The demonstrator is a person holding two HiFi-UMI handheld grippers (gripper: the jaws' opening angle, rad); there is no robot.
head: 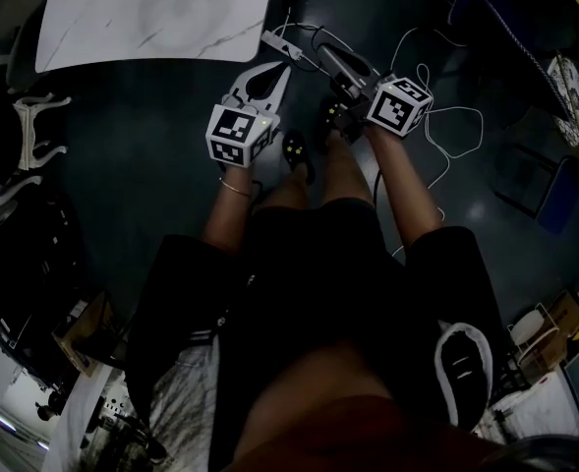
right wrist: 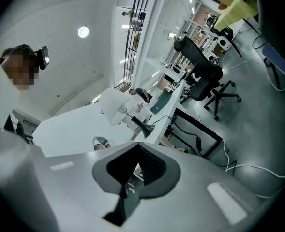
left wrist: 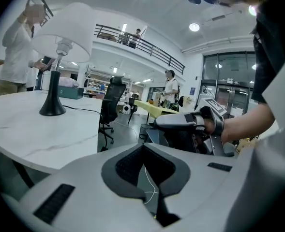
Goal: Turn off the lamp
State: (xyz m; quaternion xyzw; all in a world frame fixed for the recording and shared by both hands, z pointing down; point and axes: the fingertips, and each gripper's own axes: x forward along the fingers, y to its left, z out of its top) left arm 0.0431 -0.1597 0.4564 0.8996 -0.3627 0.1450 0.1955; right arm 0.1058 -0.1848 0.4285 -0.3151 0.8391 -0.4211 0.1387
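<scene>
Lamp [left wrist: 61, 42]: white drum shade, black conical base, on marbled worktop [left wrist: 45, 139]; stem visible only in gripper views. Left gripper [left wrist: 152, 199] and right gripper [right wrist: 125, 197]: fingers closed, empty.

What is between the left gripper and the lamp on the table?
Only bare white tabletop, shown in the left gripper view; the black cord from the lamp trails off to the right.

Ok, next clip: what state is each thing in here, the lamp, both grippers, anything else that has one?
lamp: upright on the white table; whether it is lit or off cannot be told.
left gripper: jaws shut, nothing between them.
right gripper: jaws shut, nothing between them.
office chair: unoccupied, beside the table.
</scene>
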